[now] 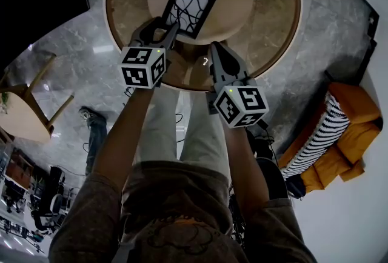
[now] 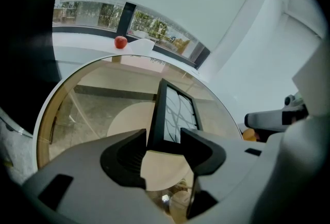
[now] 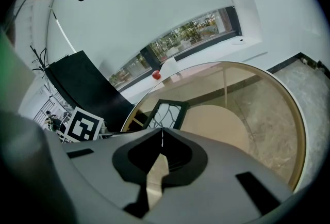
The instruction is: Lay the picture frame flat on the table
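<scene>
A red round thing (image 2: 120, 42) sits beyond the picture frame (image 2: 178, 114).

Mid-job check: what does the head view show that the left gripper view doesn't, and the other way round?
Only the head view: the person's forearms reaching to the table, and an orange sofa on the floor at the right.
Only the left gripper view: a small red round thing on a ledge below the windows.
Both: the picture frame on the round glass table, with its near edge between the open jaws of the left gripper.
</scene>
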Tool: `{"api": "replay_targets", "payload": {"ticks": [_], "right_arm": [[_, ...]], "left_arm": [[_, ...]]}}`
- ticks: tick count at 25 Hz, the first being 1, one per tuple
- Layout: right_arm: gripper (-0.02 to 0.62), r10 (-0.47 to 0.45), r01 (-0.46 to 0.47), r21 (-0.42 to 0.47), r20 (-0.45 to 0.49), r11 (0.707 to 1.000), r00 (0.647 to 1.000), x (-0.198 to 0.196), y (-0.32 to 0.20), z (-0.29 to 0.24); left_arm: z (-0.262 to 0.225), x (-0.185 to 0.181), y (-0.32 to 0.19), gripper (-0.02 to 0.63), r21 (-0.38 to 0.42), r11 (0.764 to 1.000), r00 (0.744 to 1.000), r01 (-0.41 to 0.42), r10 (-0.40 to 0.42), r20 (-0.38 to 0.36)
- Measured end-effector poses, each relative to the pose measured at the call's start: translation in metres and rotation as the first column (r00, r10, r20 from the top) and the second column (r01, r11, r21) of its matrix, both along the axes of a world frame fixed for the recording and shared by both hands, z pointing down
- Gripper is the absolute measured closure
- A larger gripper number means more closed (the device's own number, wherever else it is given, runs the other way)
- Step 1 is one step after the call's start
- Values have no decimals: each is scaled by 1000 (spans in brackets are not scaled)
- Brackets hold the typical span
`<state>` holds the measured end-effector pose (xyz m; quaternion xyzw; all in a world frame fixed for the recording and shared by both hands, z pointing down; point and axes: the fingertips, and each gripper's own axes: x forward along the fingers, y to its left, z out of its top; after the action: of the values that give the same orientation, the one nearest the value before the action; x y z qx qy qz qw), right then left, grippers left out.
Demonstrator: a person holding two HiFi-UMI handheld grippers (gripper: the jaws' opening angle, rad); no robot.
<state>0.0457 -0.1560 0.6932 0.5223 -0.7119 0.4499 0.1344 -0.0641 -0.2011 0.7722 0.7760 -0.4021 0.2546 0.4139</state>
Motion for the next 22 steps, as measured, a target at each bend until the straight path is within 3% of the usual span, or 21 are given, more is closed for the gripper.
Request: {"api": "replay_targets", "payload": {"ticks": [6,18,22], "right_arm": [[575,5,-5,-5,5,1000,1000,1,2,2],[575,16,-16,-7,10,1000,1000,5,5,5],[575,18,-18,1,12,1000,1000,6,4,-3]], "left_arm": [[5,0,1,421,31,999,994,-43,39,98],[7,-2,-2,445,30,999,996,-20,17,84],[5,-4,-3,457,16,1000,993,-26,24,111]]}}
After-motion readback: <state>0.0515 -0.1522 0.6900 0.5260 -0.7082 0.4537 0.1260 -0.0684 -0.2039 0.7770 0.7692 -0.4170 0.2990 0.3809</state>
